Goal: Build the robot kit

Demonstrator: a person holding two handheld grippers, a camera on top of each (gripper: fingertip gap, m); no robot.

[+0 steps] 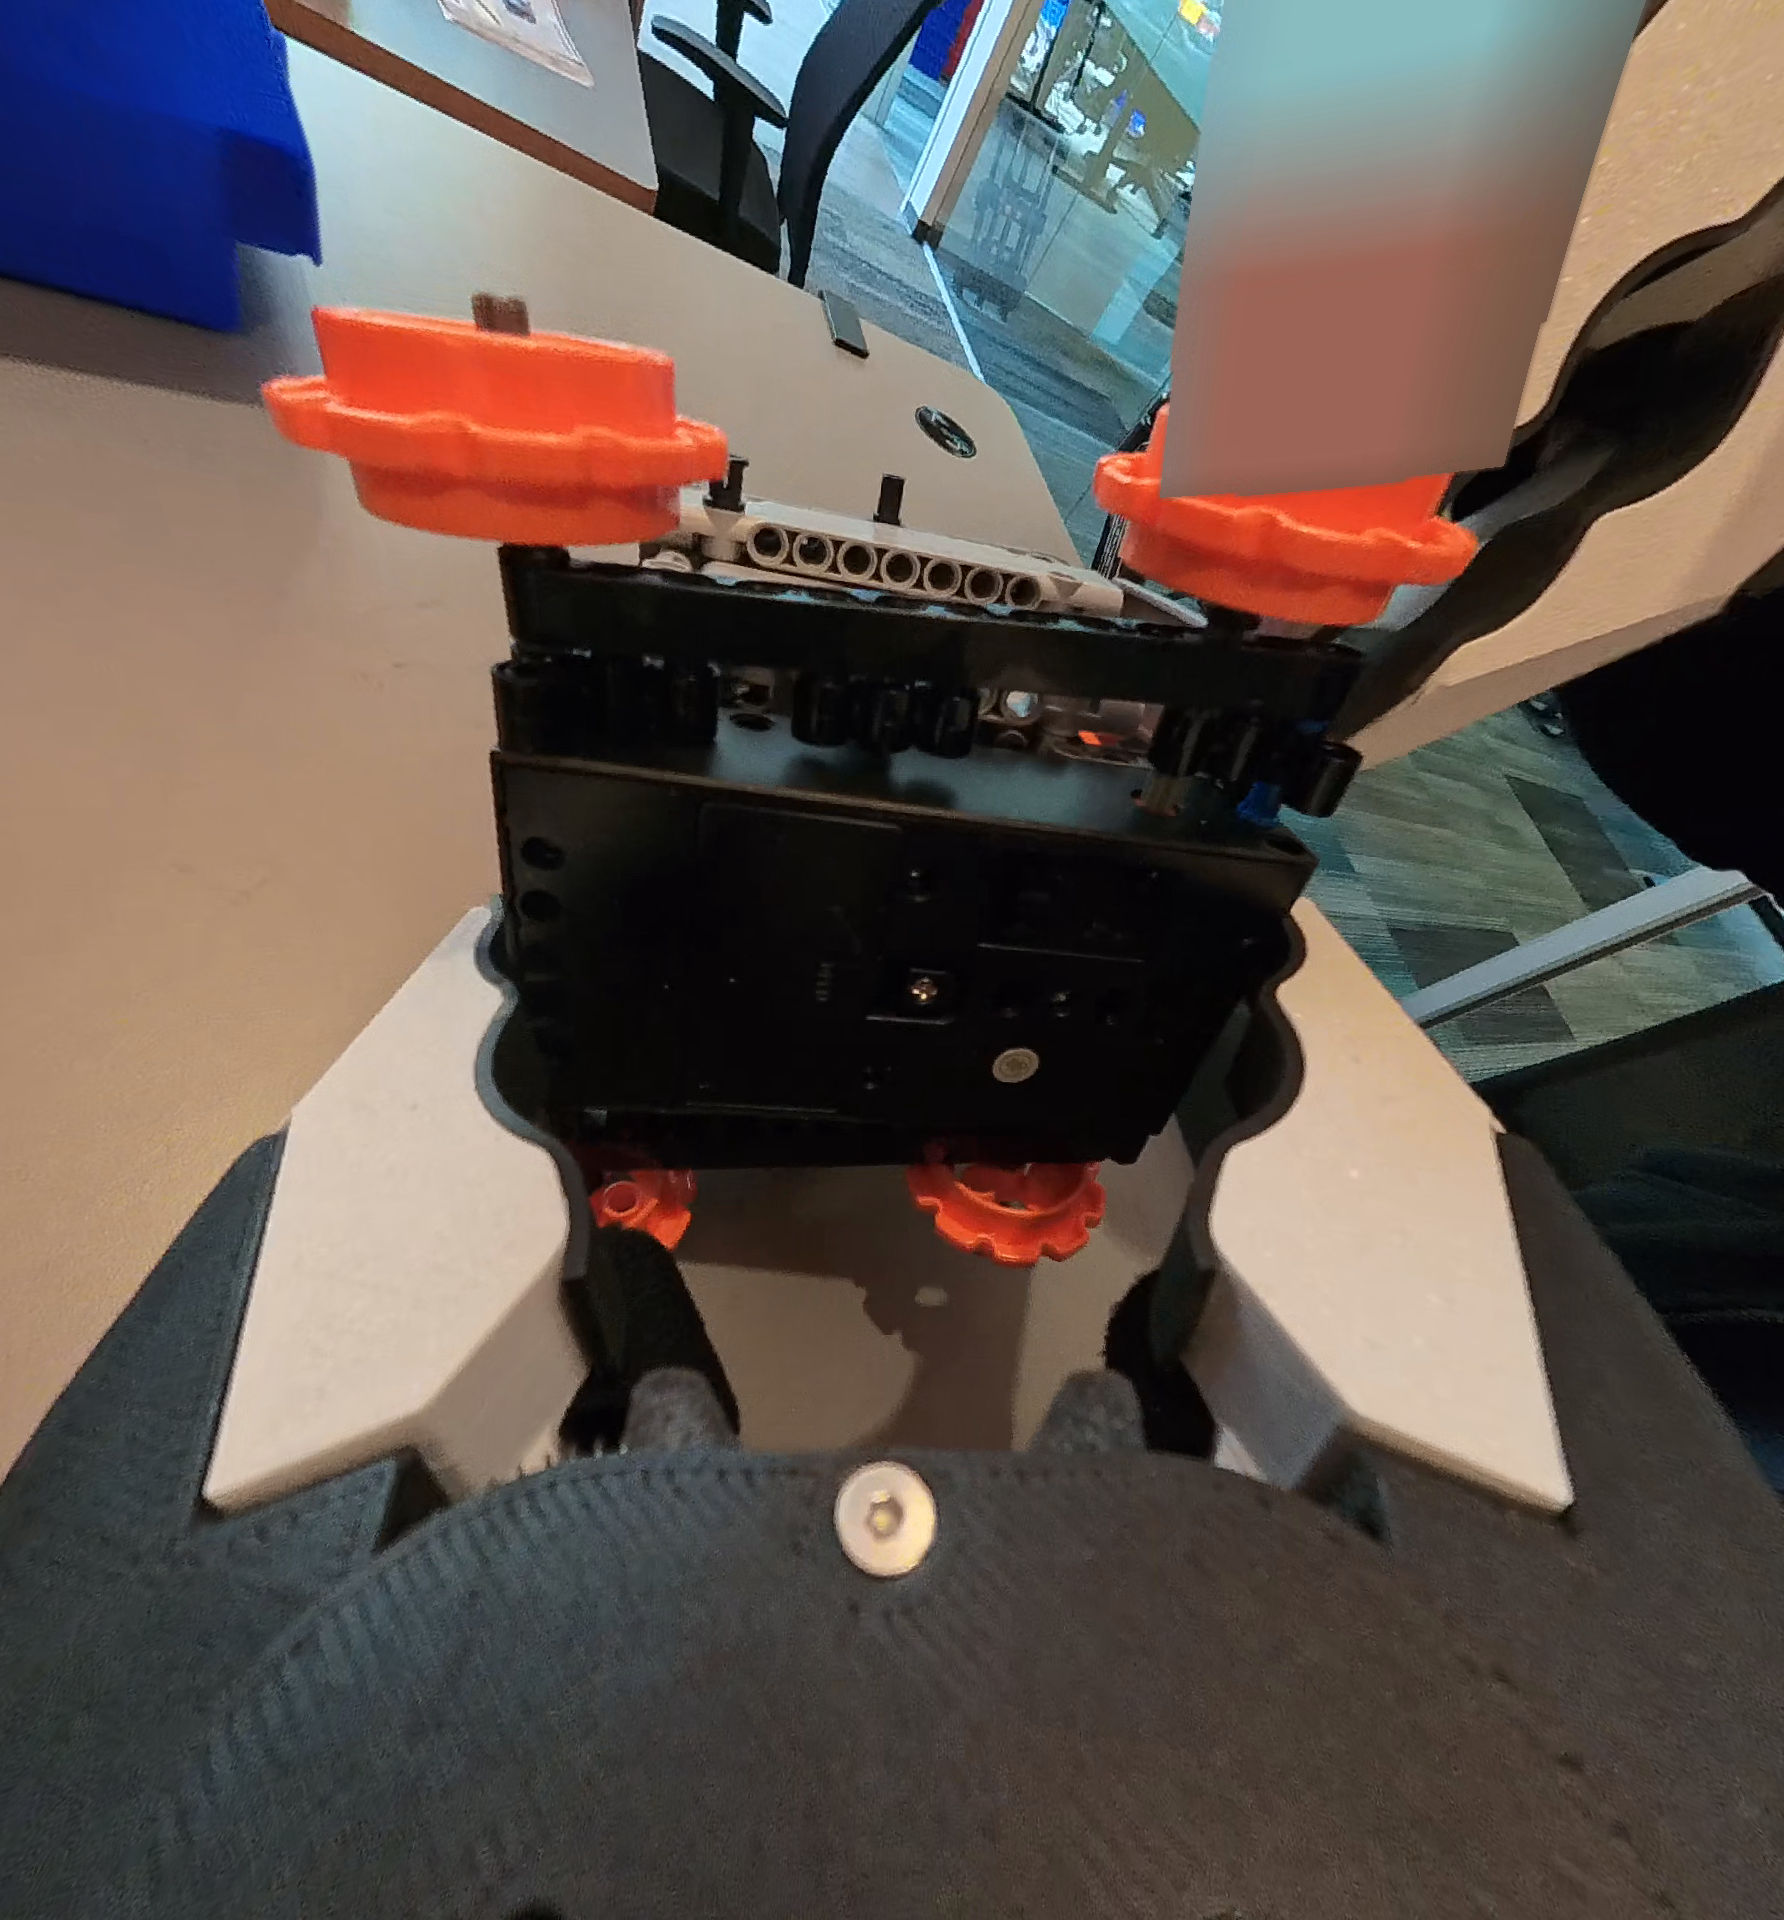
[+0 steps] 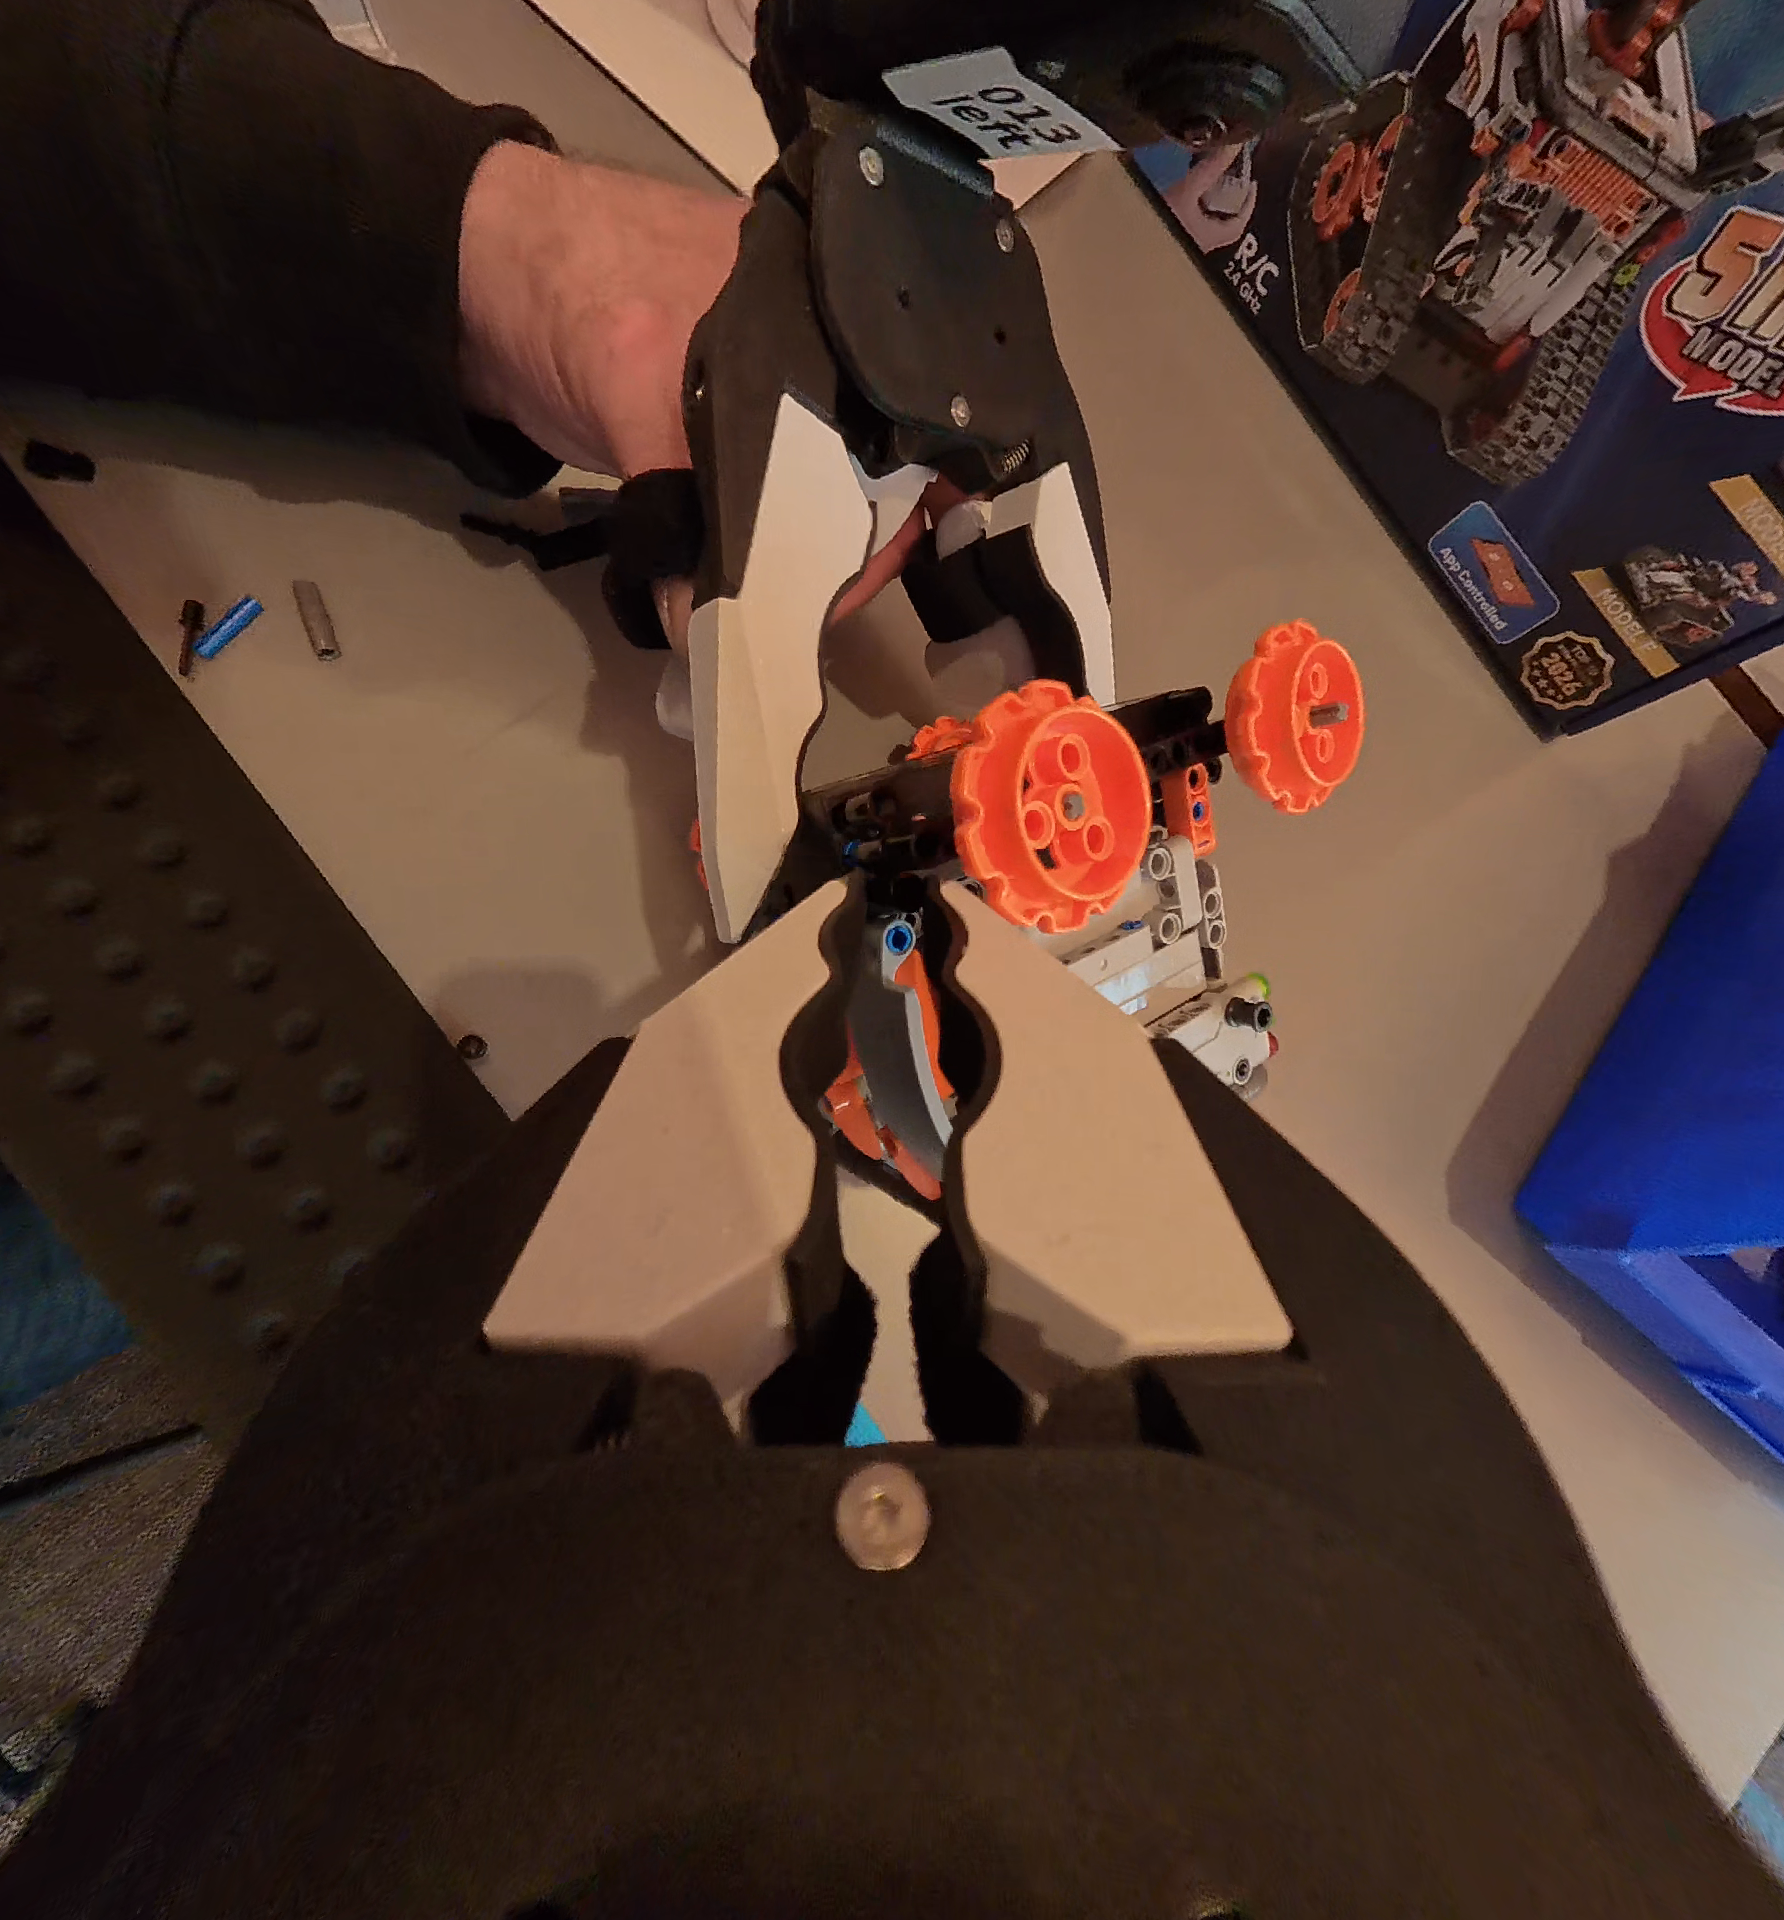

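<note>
Both grippers are gripping one black brick-built toy chassis with orange plastic wheels (image 1: pixel 898 935).

The left gripper (image 1: pixel 893 997) is clamping its body; the right gripper (image 2: pixel 893 914) is pinching its grey-and-orange curved panel (image 2: pixel 893 1081).

A toy box (image 2: pixel 1553 343) lies far right on the table (image 2: pixel 431 727), a blue bin (image 2: pixel 1719 1049) near it. Small pins (image 2: pixel 228 629) lie left.

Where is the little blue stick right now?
In the right wrist view, the little blue stick lies on the table at the left, between a dark pin and a grey tube.
</note>
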